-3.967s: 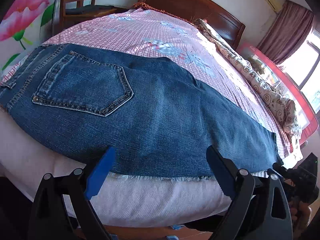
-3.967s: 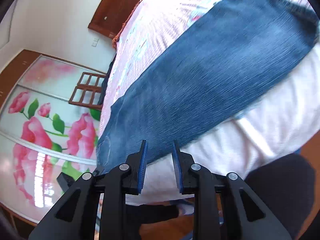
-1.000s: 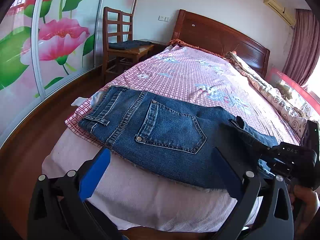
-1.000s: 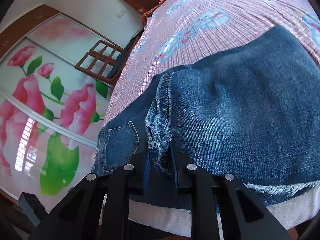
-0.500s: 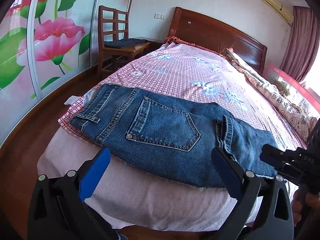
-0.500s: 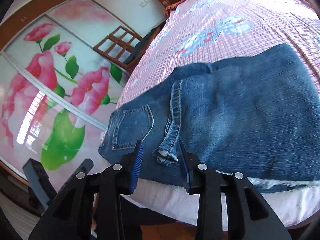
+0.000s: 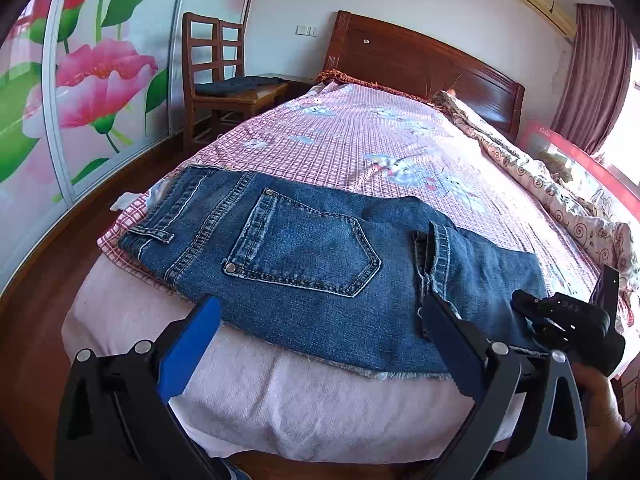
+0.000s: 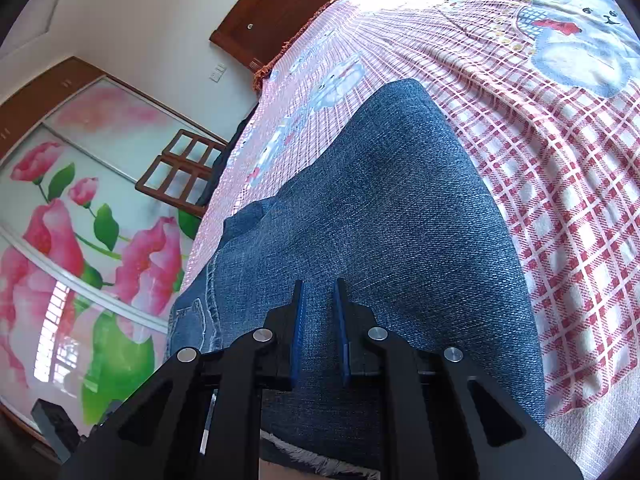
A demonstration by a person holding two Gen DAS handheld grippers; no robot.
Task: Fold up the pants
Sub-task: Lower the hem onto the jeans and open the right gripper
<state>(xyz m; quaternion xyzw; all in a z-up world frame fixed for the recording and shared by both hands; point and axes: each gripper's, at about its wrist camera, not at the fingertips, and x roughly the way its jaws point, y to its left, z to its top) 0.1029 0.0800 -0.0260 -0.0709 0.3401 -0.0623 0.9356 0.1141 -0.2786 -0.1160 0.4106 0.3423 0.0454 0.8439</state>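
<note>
in the left wrist view, my left gripper point(image 7: 318, 342) is hovering with its jaws standing wide apart and nothing between them, just before the near edge of the bed point(image 7: 280, 408). the jeans point(image 7: 304, 276) are lying across the foot of the bed on the checked sheet point(image 7: 360, 148), with the waistband at about 9 o'clock and the back pocket point(image 7: 300, 252) in the middle. the leg part is folded over, and its hem point(image 7: 434, 256) is lying at about 3 o'clock of the pocket. my right gripper point(image 7: 560, 320) is showing at 4 o'clock, over the folded end. the frayed near edge is hanging a little over the mattress side, so i am judging that a careless pull toward me could be dragging the whole pants off the bed.

in the right wrist view, the right gripper point(image 8: 320, 320) is closing its jaws, with only a narrow gap left. the denim point(image 8: 380, 220) is lying under and beyond the fingers, but i cannot tell if any cloth is really between the pads. if it is closing on only the top layer, the fold could be opening again when i am lifting. if it is closing on nothing, the layers could be slipping and the edges would no longer be matching.
</note>
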